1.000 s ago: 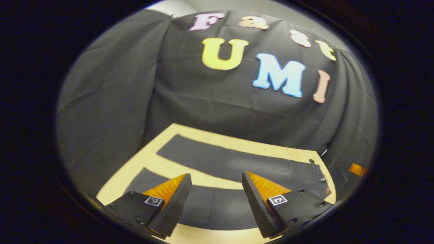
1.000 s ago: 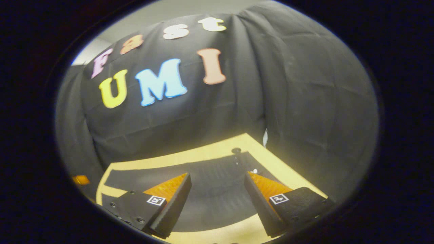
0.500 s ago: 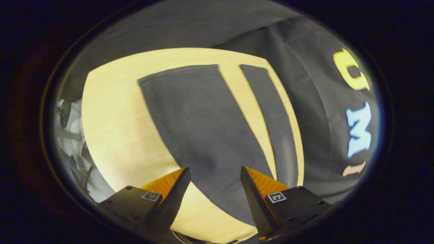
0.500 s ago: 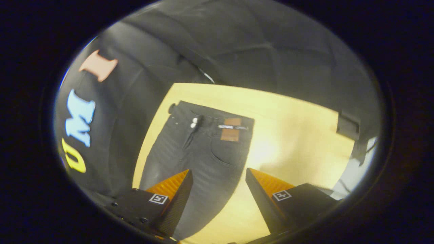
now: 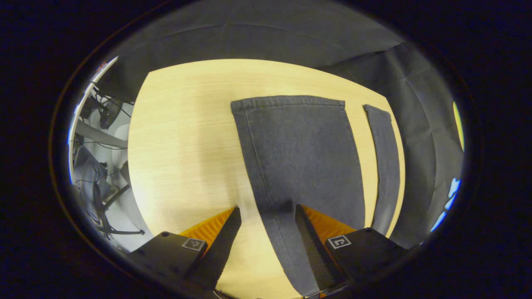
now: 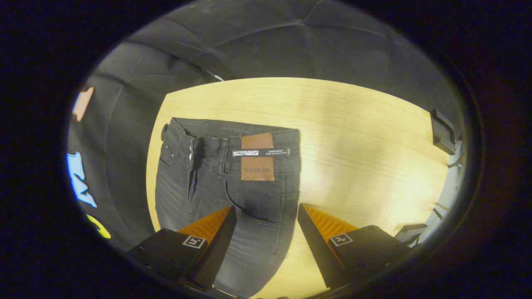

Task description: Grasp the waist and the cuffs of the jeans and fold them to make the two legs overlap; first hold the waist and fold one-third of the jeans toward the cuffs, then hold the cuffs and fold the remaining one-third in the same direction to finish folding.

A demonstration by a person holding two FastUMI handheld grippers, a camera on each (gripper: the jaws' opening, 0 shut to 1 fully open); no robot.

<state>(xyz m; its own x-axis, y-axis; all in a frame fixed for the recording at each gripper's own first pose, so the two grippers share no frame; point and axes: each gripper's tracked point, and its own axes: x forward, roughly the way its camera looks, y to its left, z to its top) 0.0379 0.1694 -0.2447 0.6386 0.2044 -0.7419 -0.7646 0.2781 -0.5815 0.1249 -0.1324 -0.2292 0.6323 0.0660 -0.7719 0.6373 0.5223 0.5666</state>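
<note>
Overhead, the left gripper [image 5: 265, 236] stood with its jaws apart and nothing between them, poised above the near edge of one leg [image 5: 301, 162] of the jeans. That edge ran between the two fingers; whether either finger touched cloth or table could not be told. The leg lay flat on the table [image 5: 183, 141], its hemmed cuff [image 5: 287, 101] at the far end of the left gripper view. A second leg [image 5: 384, 166] lay beside it to the right, apart from it, with a strip of bare wood between the two. Black cloth hung behind the table, and cables and stands showed past its left edge.

The right gripper [image 6: 267, 241] was likewise spread and grasping nothing, held above the upper part of the jeans [image 6: 232, 182]. In the right gripper view the waist [image 6: 232, 126] lay at the far end, flat on the table [image 6: 365, 149], with the fly to the left and two brown patches [image 6: 257, 168] near the waistband. The garment sat toward the left side of the tabletop, close to the cloth wall. A dark fitting [image 6: 442, 131] sat at the table's right edge.
</note>
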